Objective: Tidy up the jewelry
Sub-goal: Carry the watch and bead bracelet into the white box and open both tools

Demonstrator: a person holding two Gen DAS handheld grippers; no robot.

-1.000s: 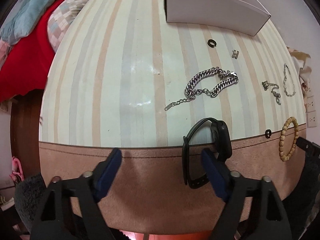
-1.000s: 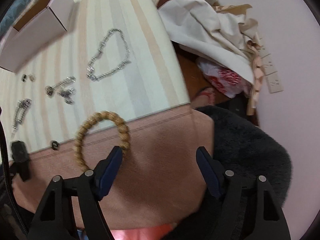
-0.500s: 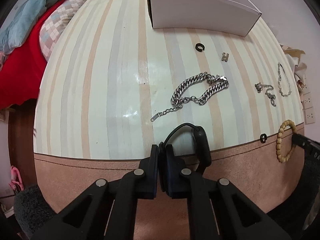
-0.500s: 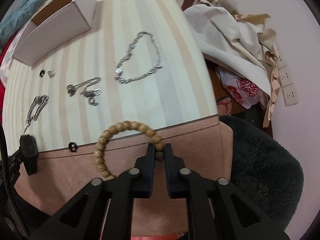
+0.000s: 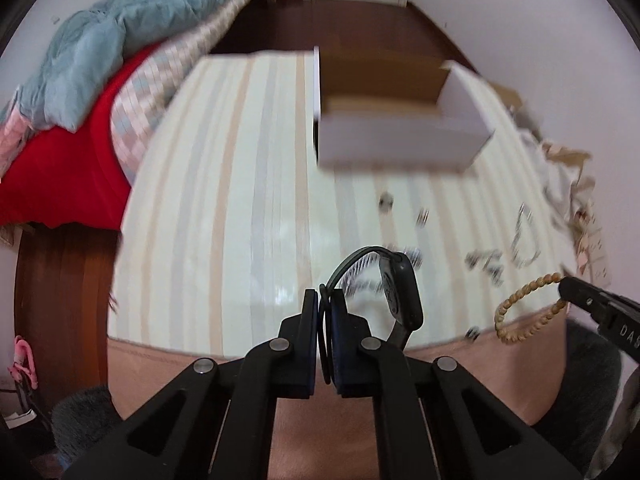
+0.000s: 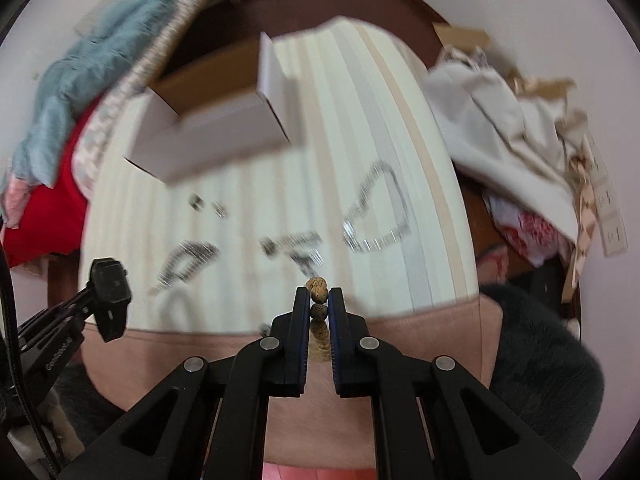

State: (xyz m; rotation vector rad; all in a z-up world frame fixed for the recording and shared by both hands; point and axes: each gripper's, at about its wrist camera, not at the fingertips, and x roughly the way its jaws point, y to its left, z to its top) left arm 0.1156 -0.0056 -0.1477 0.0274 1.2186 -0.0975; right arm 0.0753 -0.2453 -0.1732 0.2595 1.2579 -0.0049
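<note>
My left gripper (image 5: 325, 300) is shut on the strap of a black smartwatch (image 5: 400, 292) and holds it above the striped table (image 5: 240, 200). The watch also shows in the right wrist view (image 6: 110, 280). My right gripper (image 6: 319, 298) is shut on a wooden bead bracelet (image 6: 318, 288), lifted off the table; the bracelet hangs from it in the left wrist view (image 5: 528, 308). An open white box (image 5: 400, 120) stands at the far side of the table. Silver chains (image 6: 376, 216) and small rings (image 6: 196, 202) lie blurred on the table.
A bed with red and blue bedding (image 5: 80, 80) lies to the left. White cloth and cardboard (image 6: 500, 120) pile up to the right of the table. A dark fuzzy seat (image 6: 540, 360) sits at the near right.
Both grippers closed, the left on the watch strap and the right on the bead bracelet. Both have since lifted their items off the table and moved toward the box.
</note>
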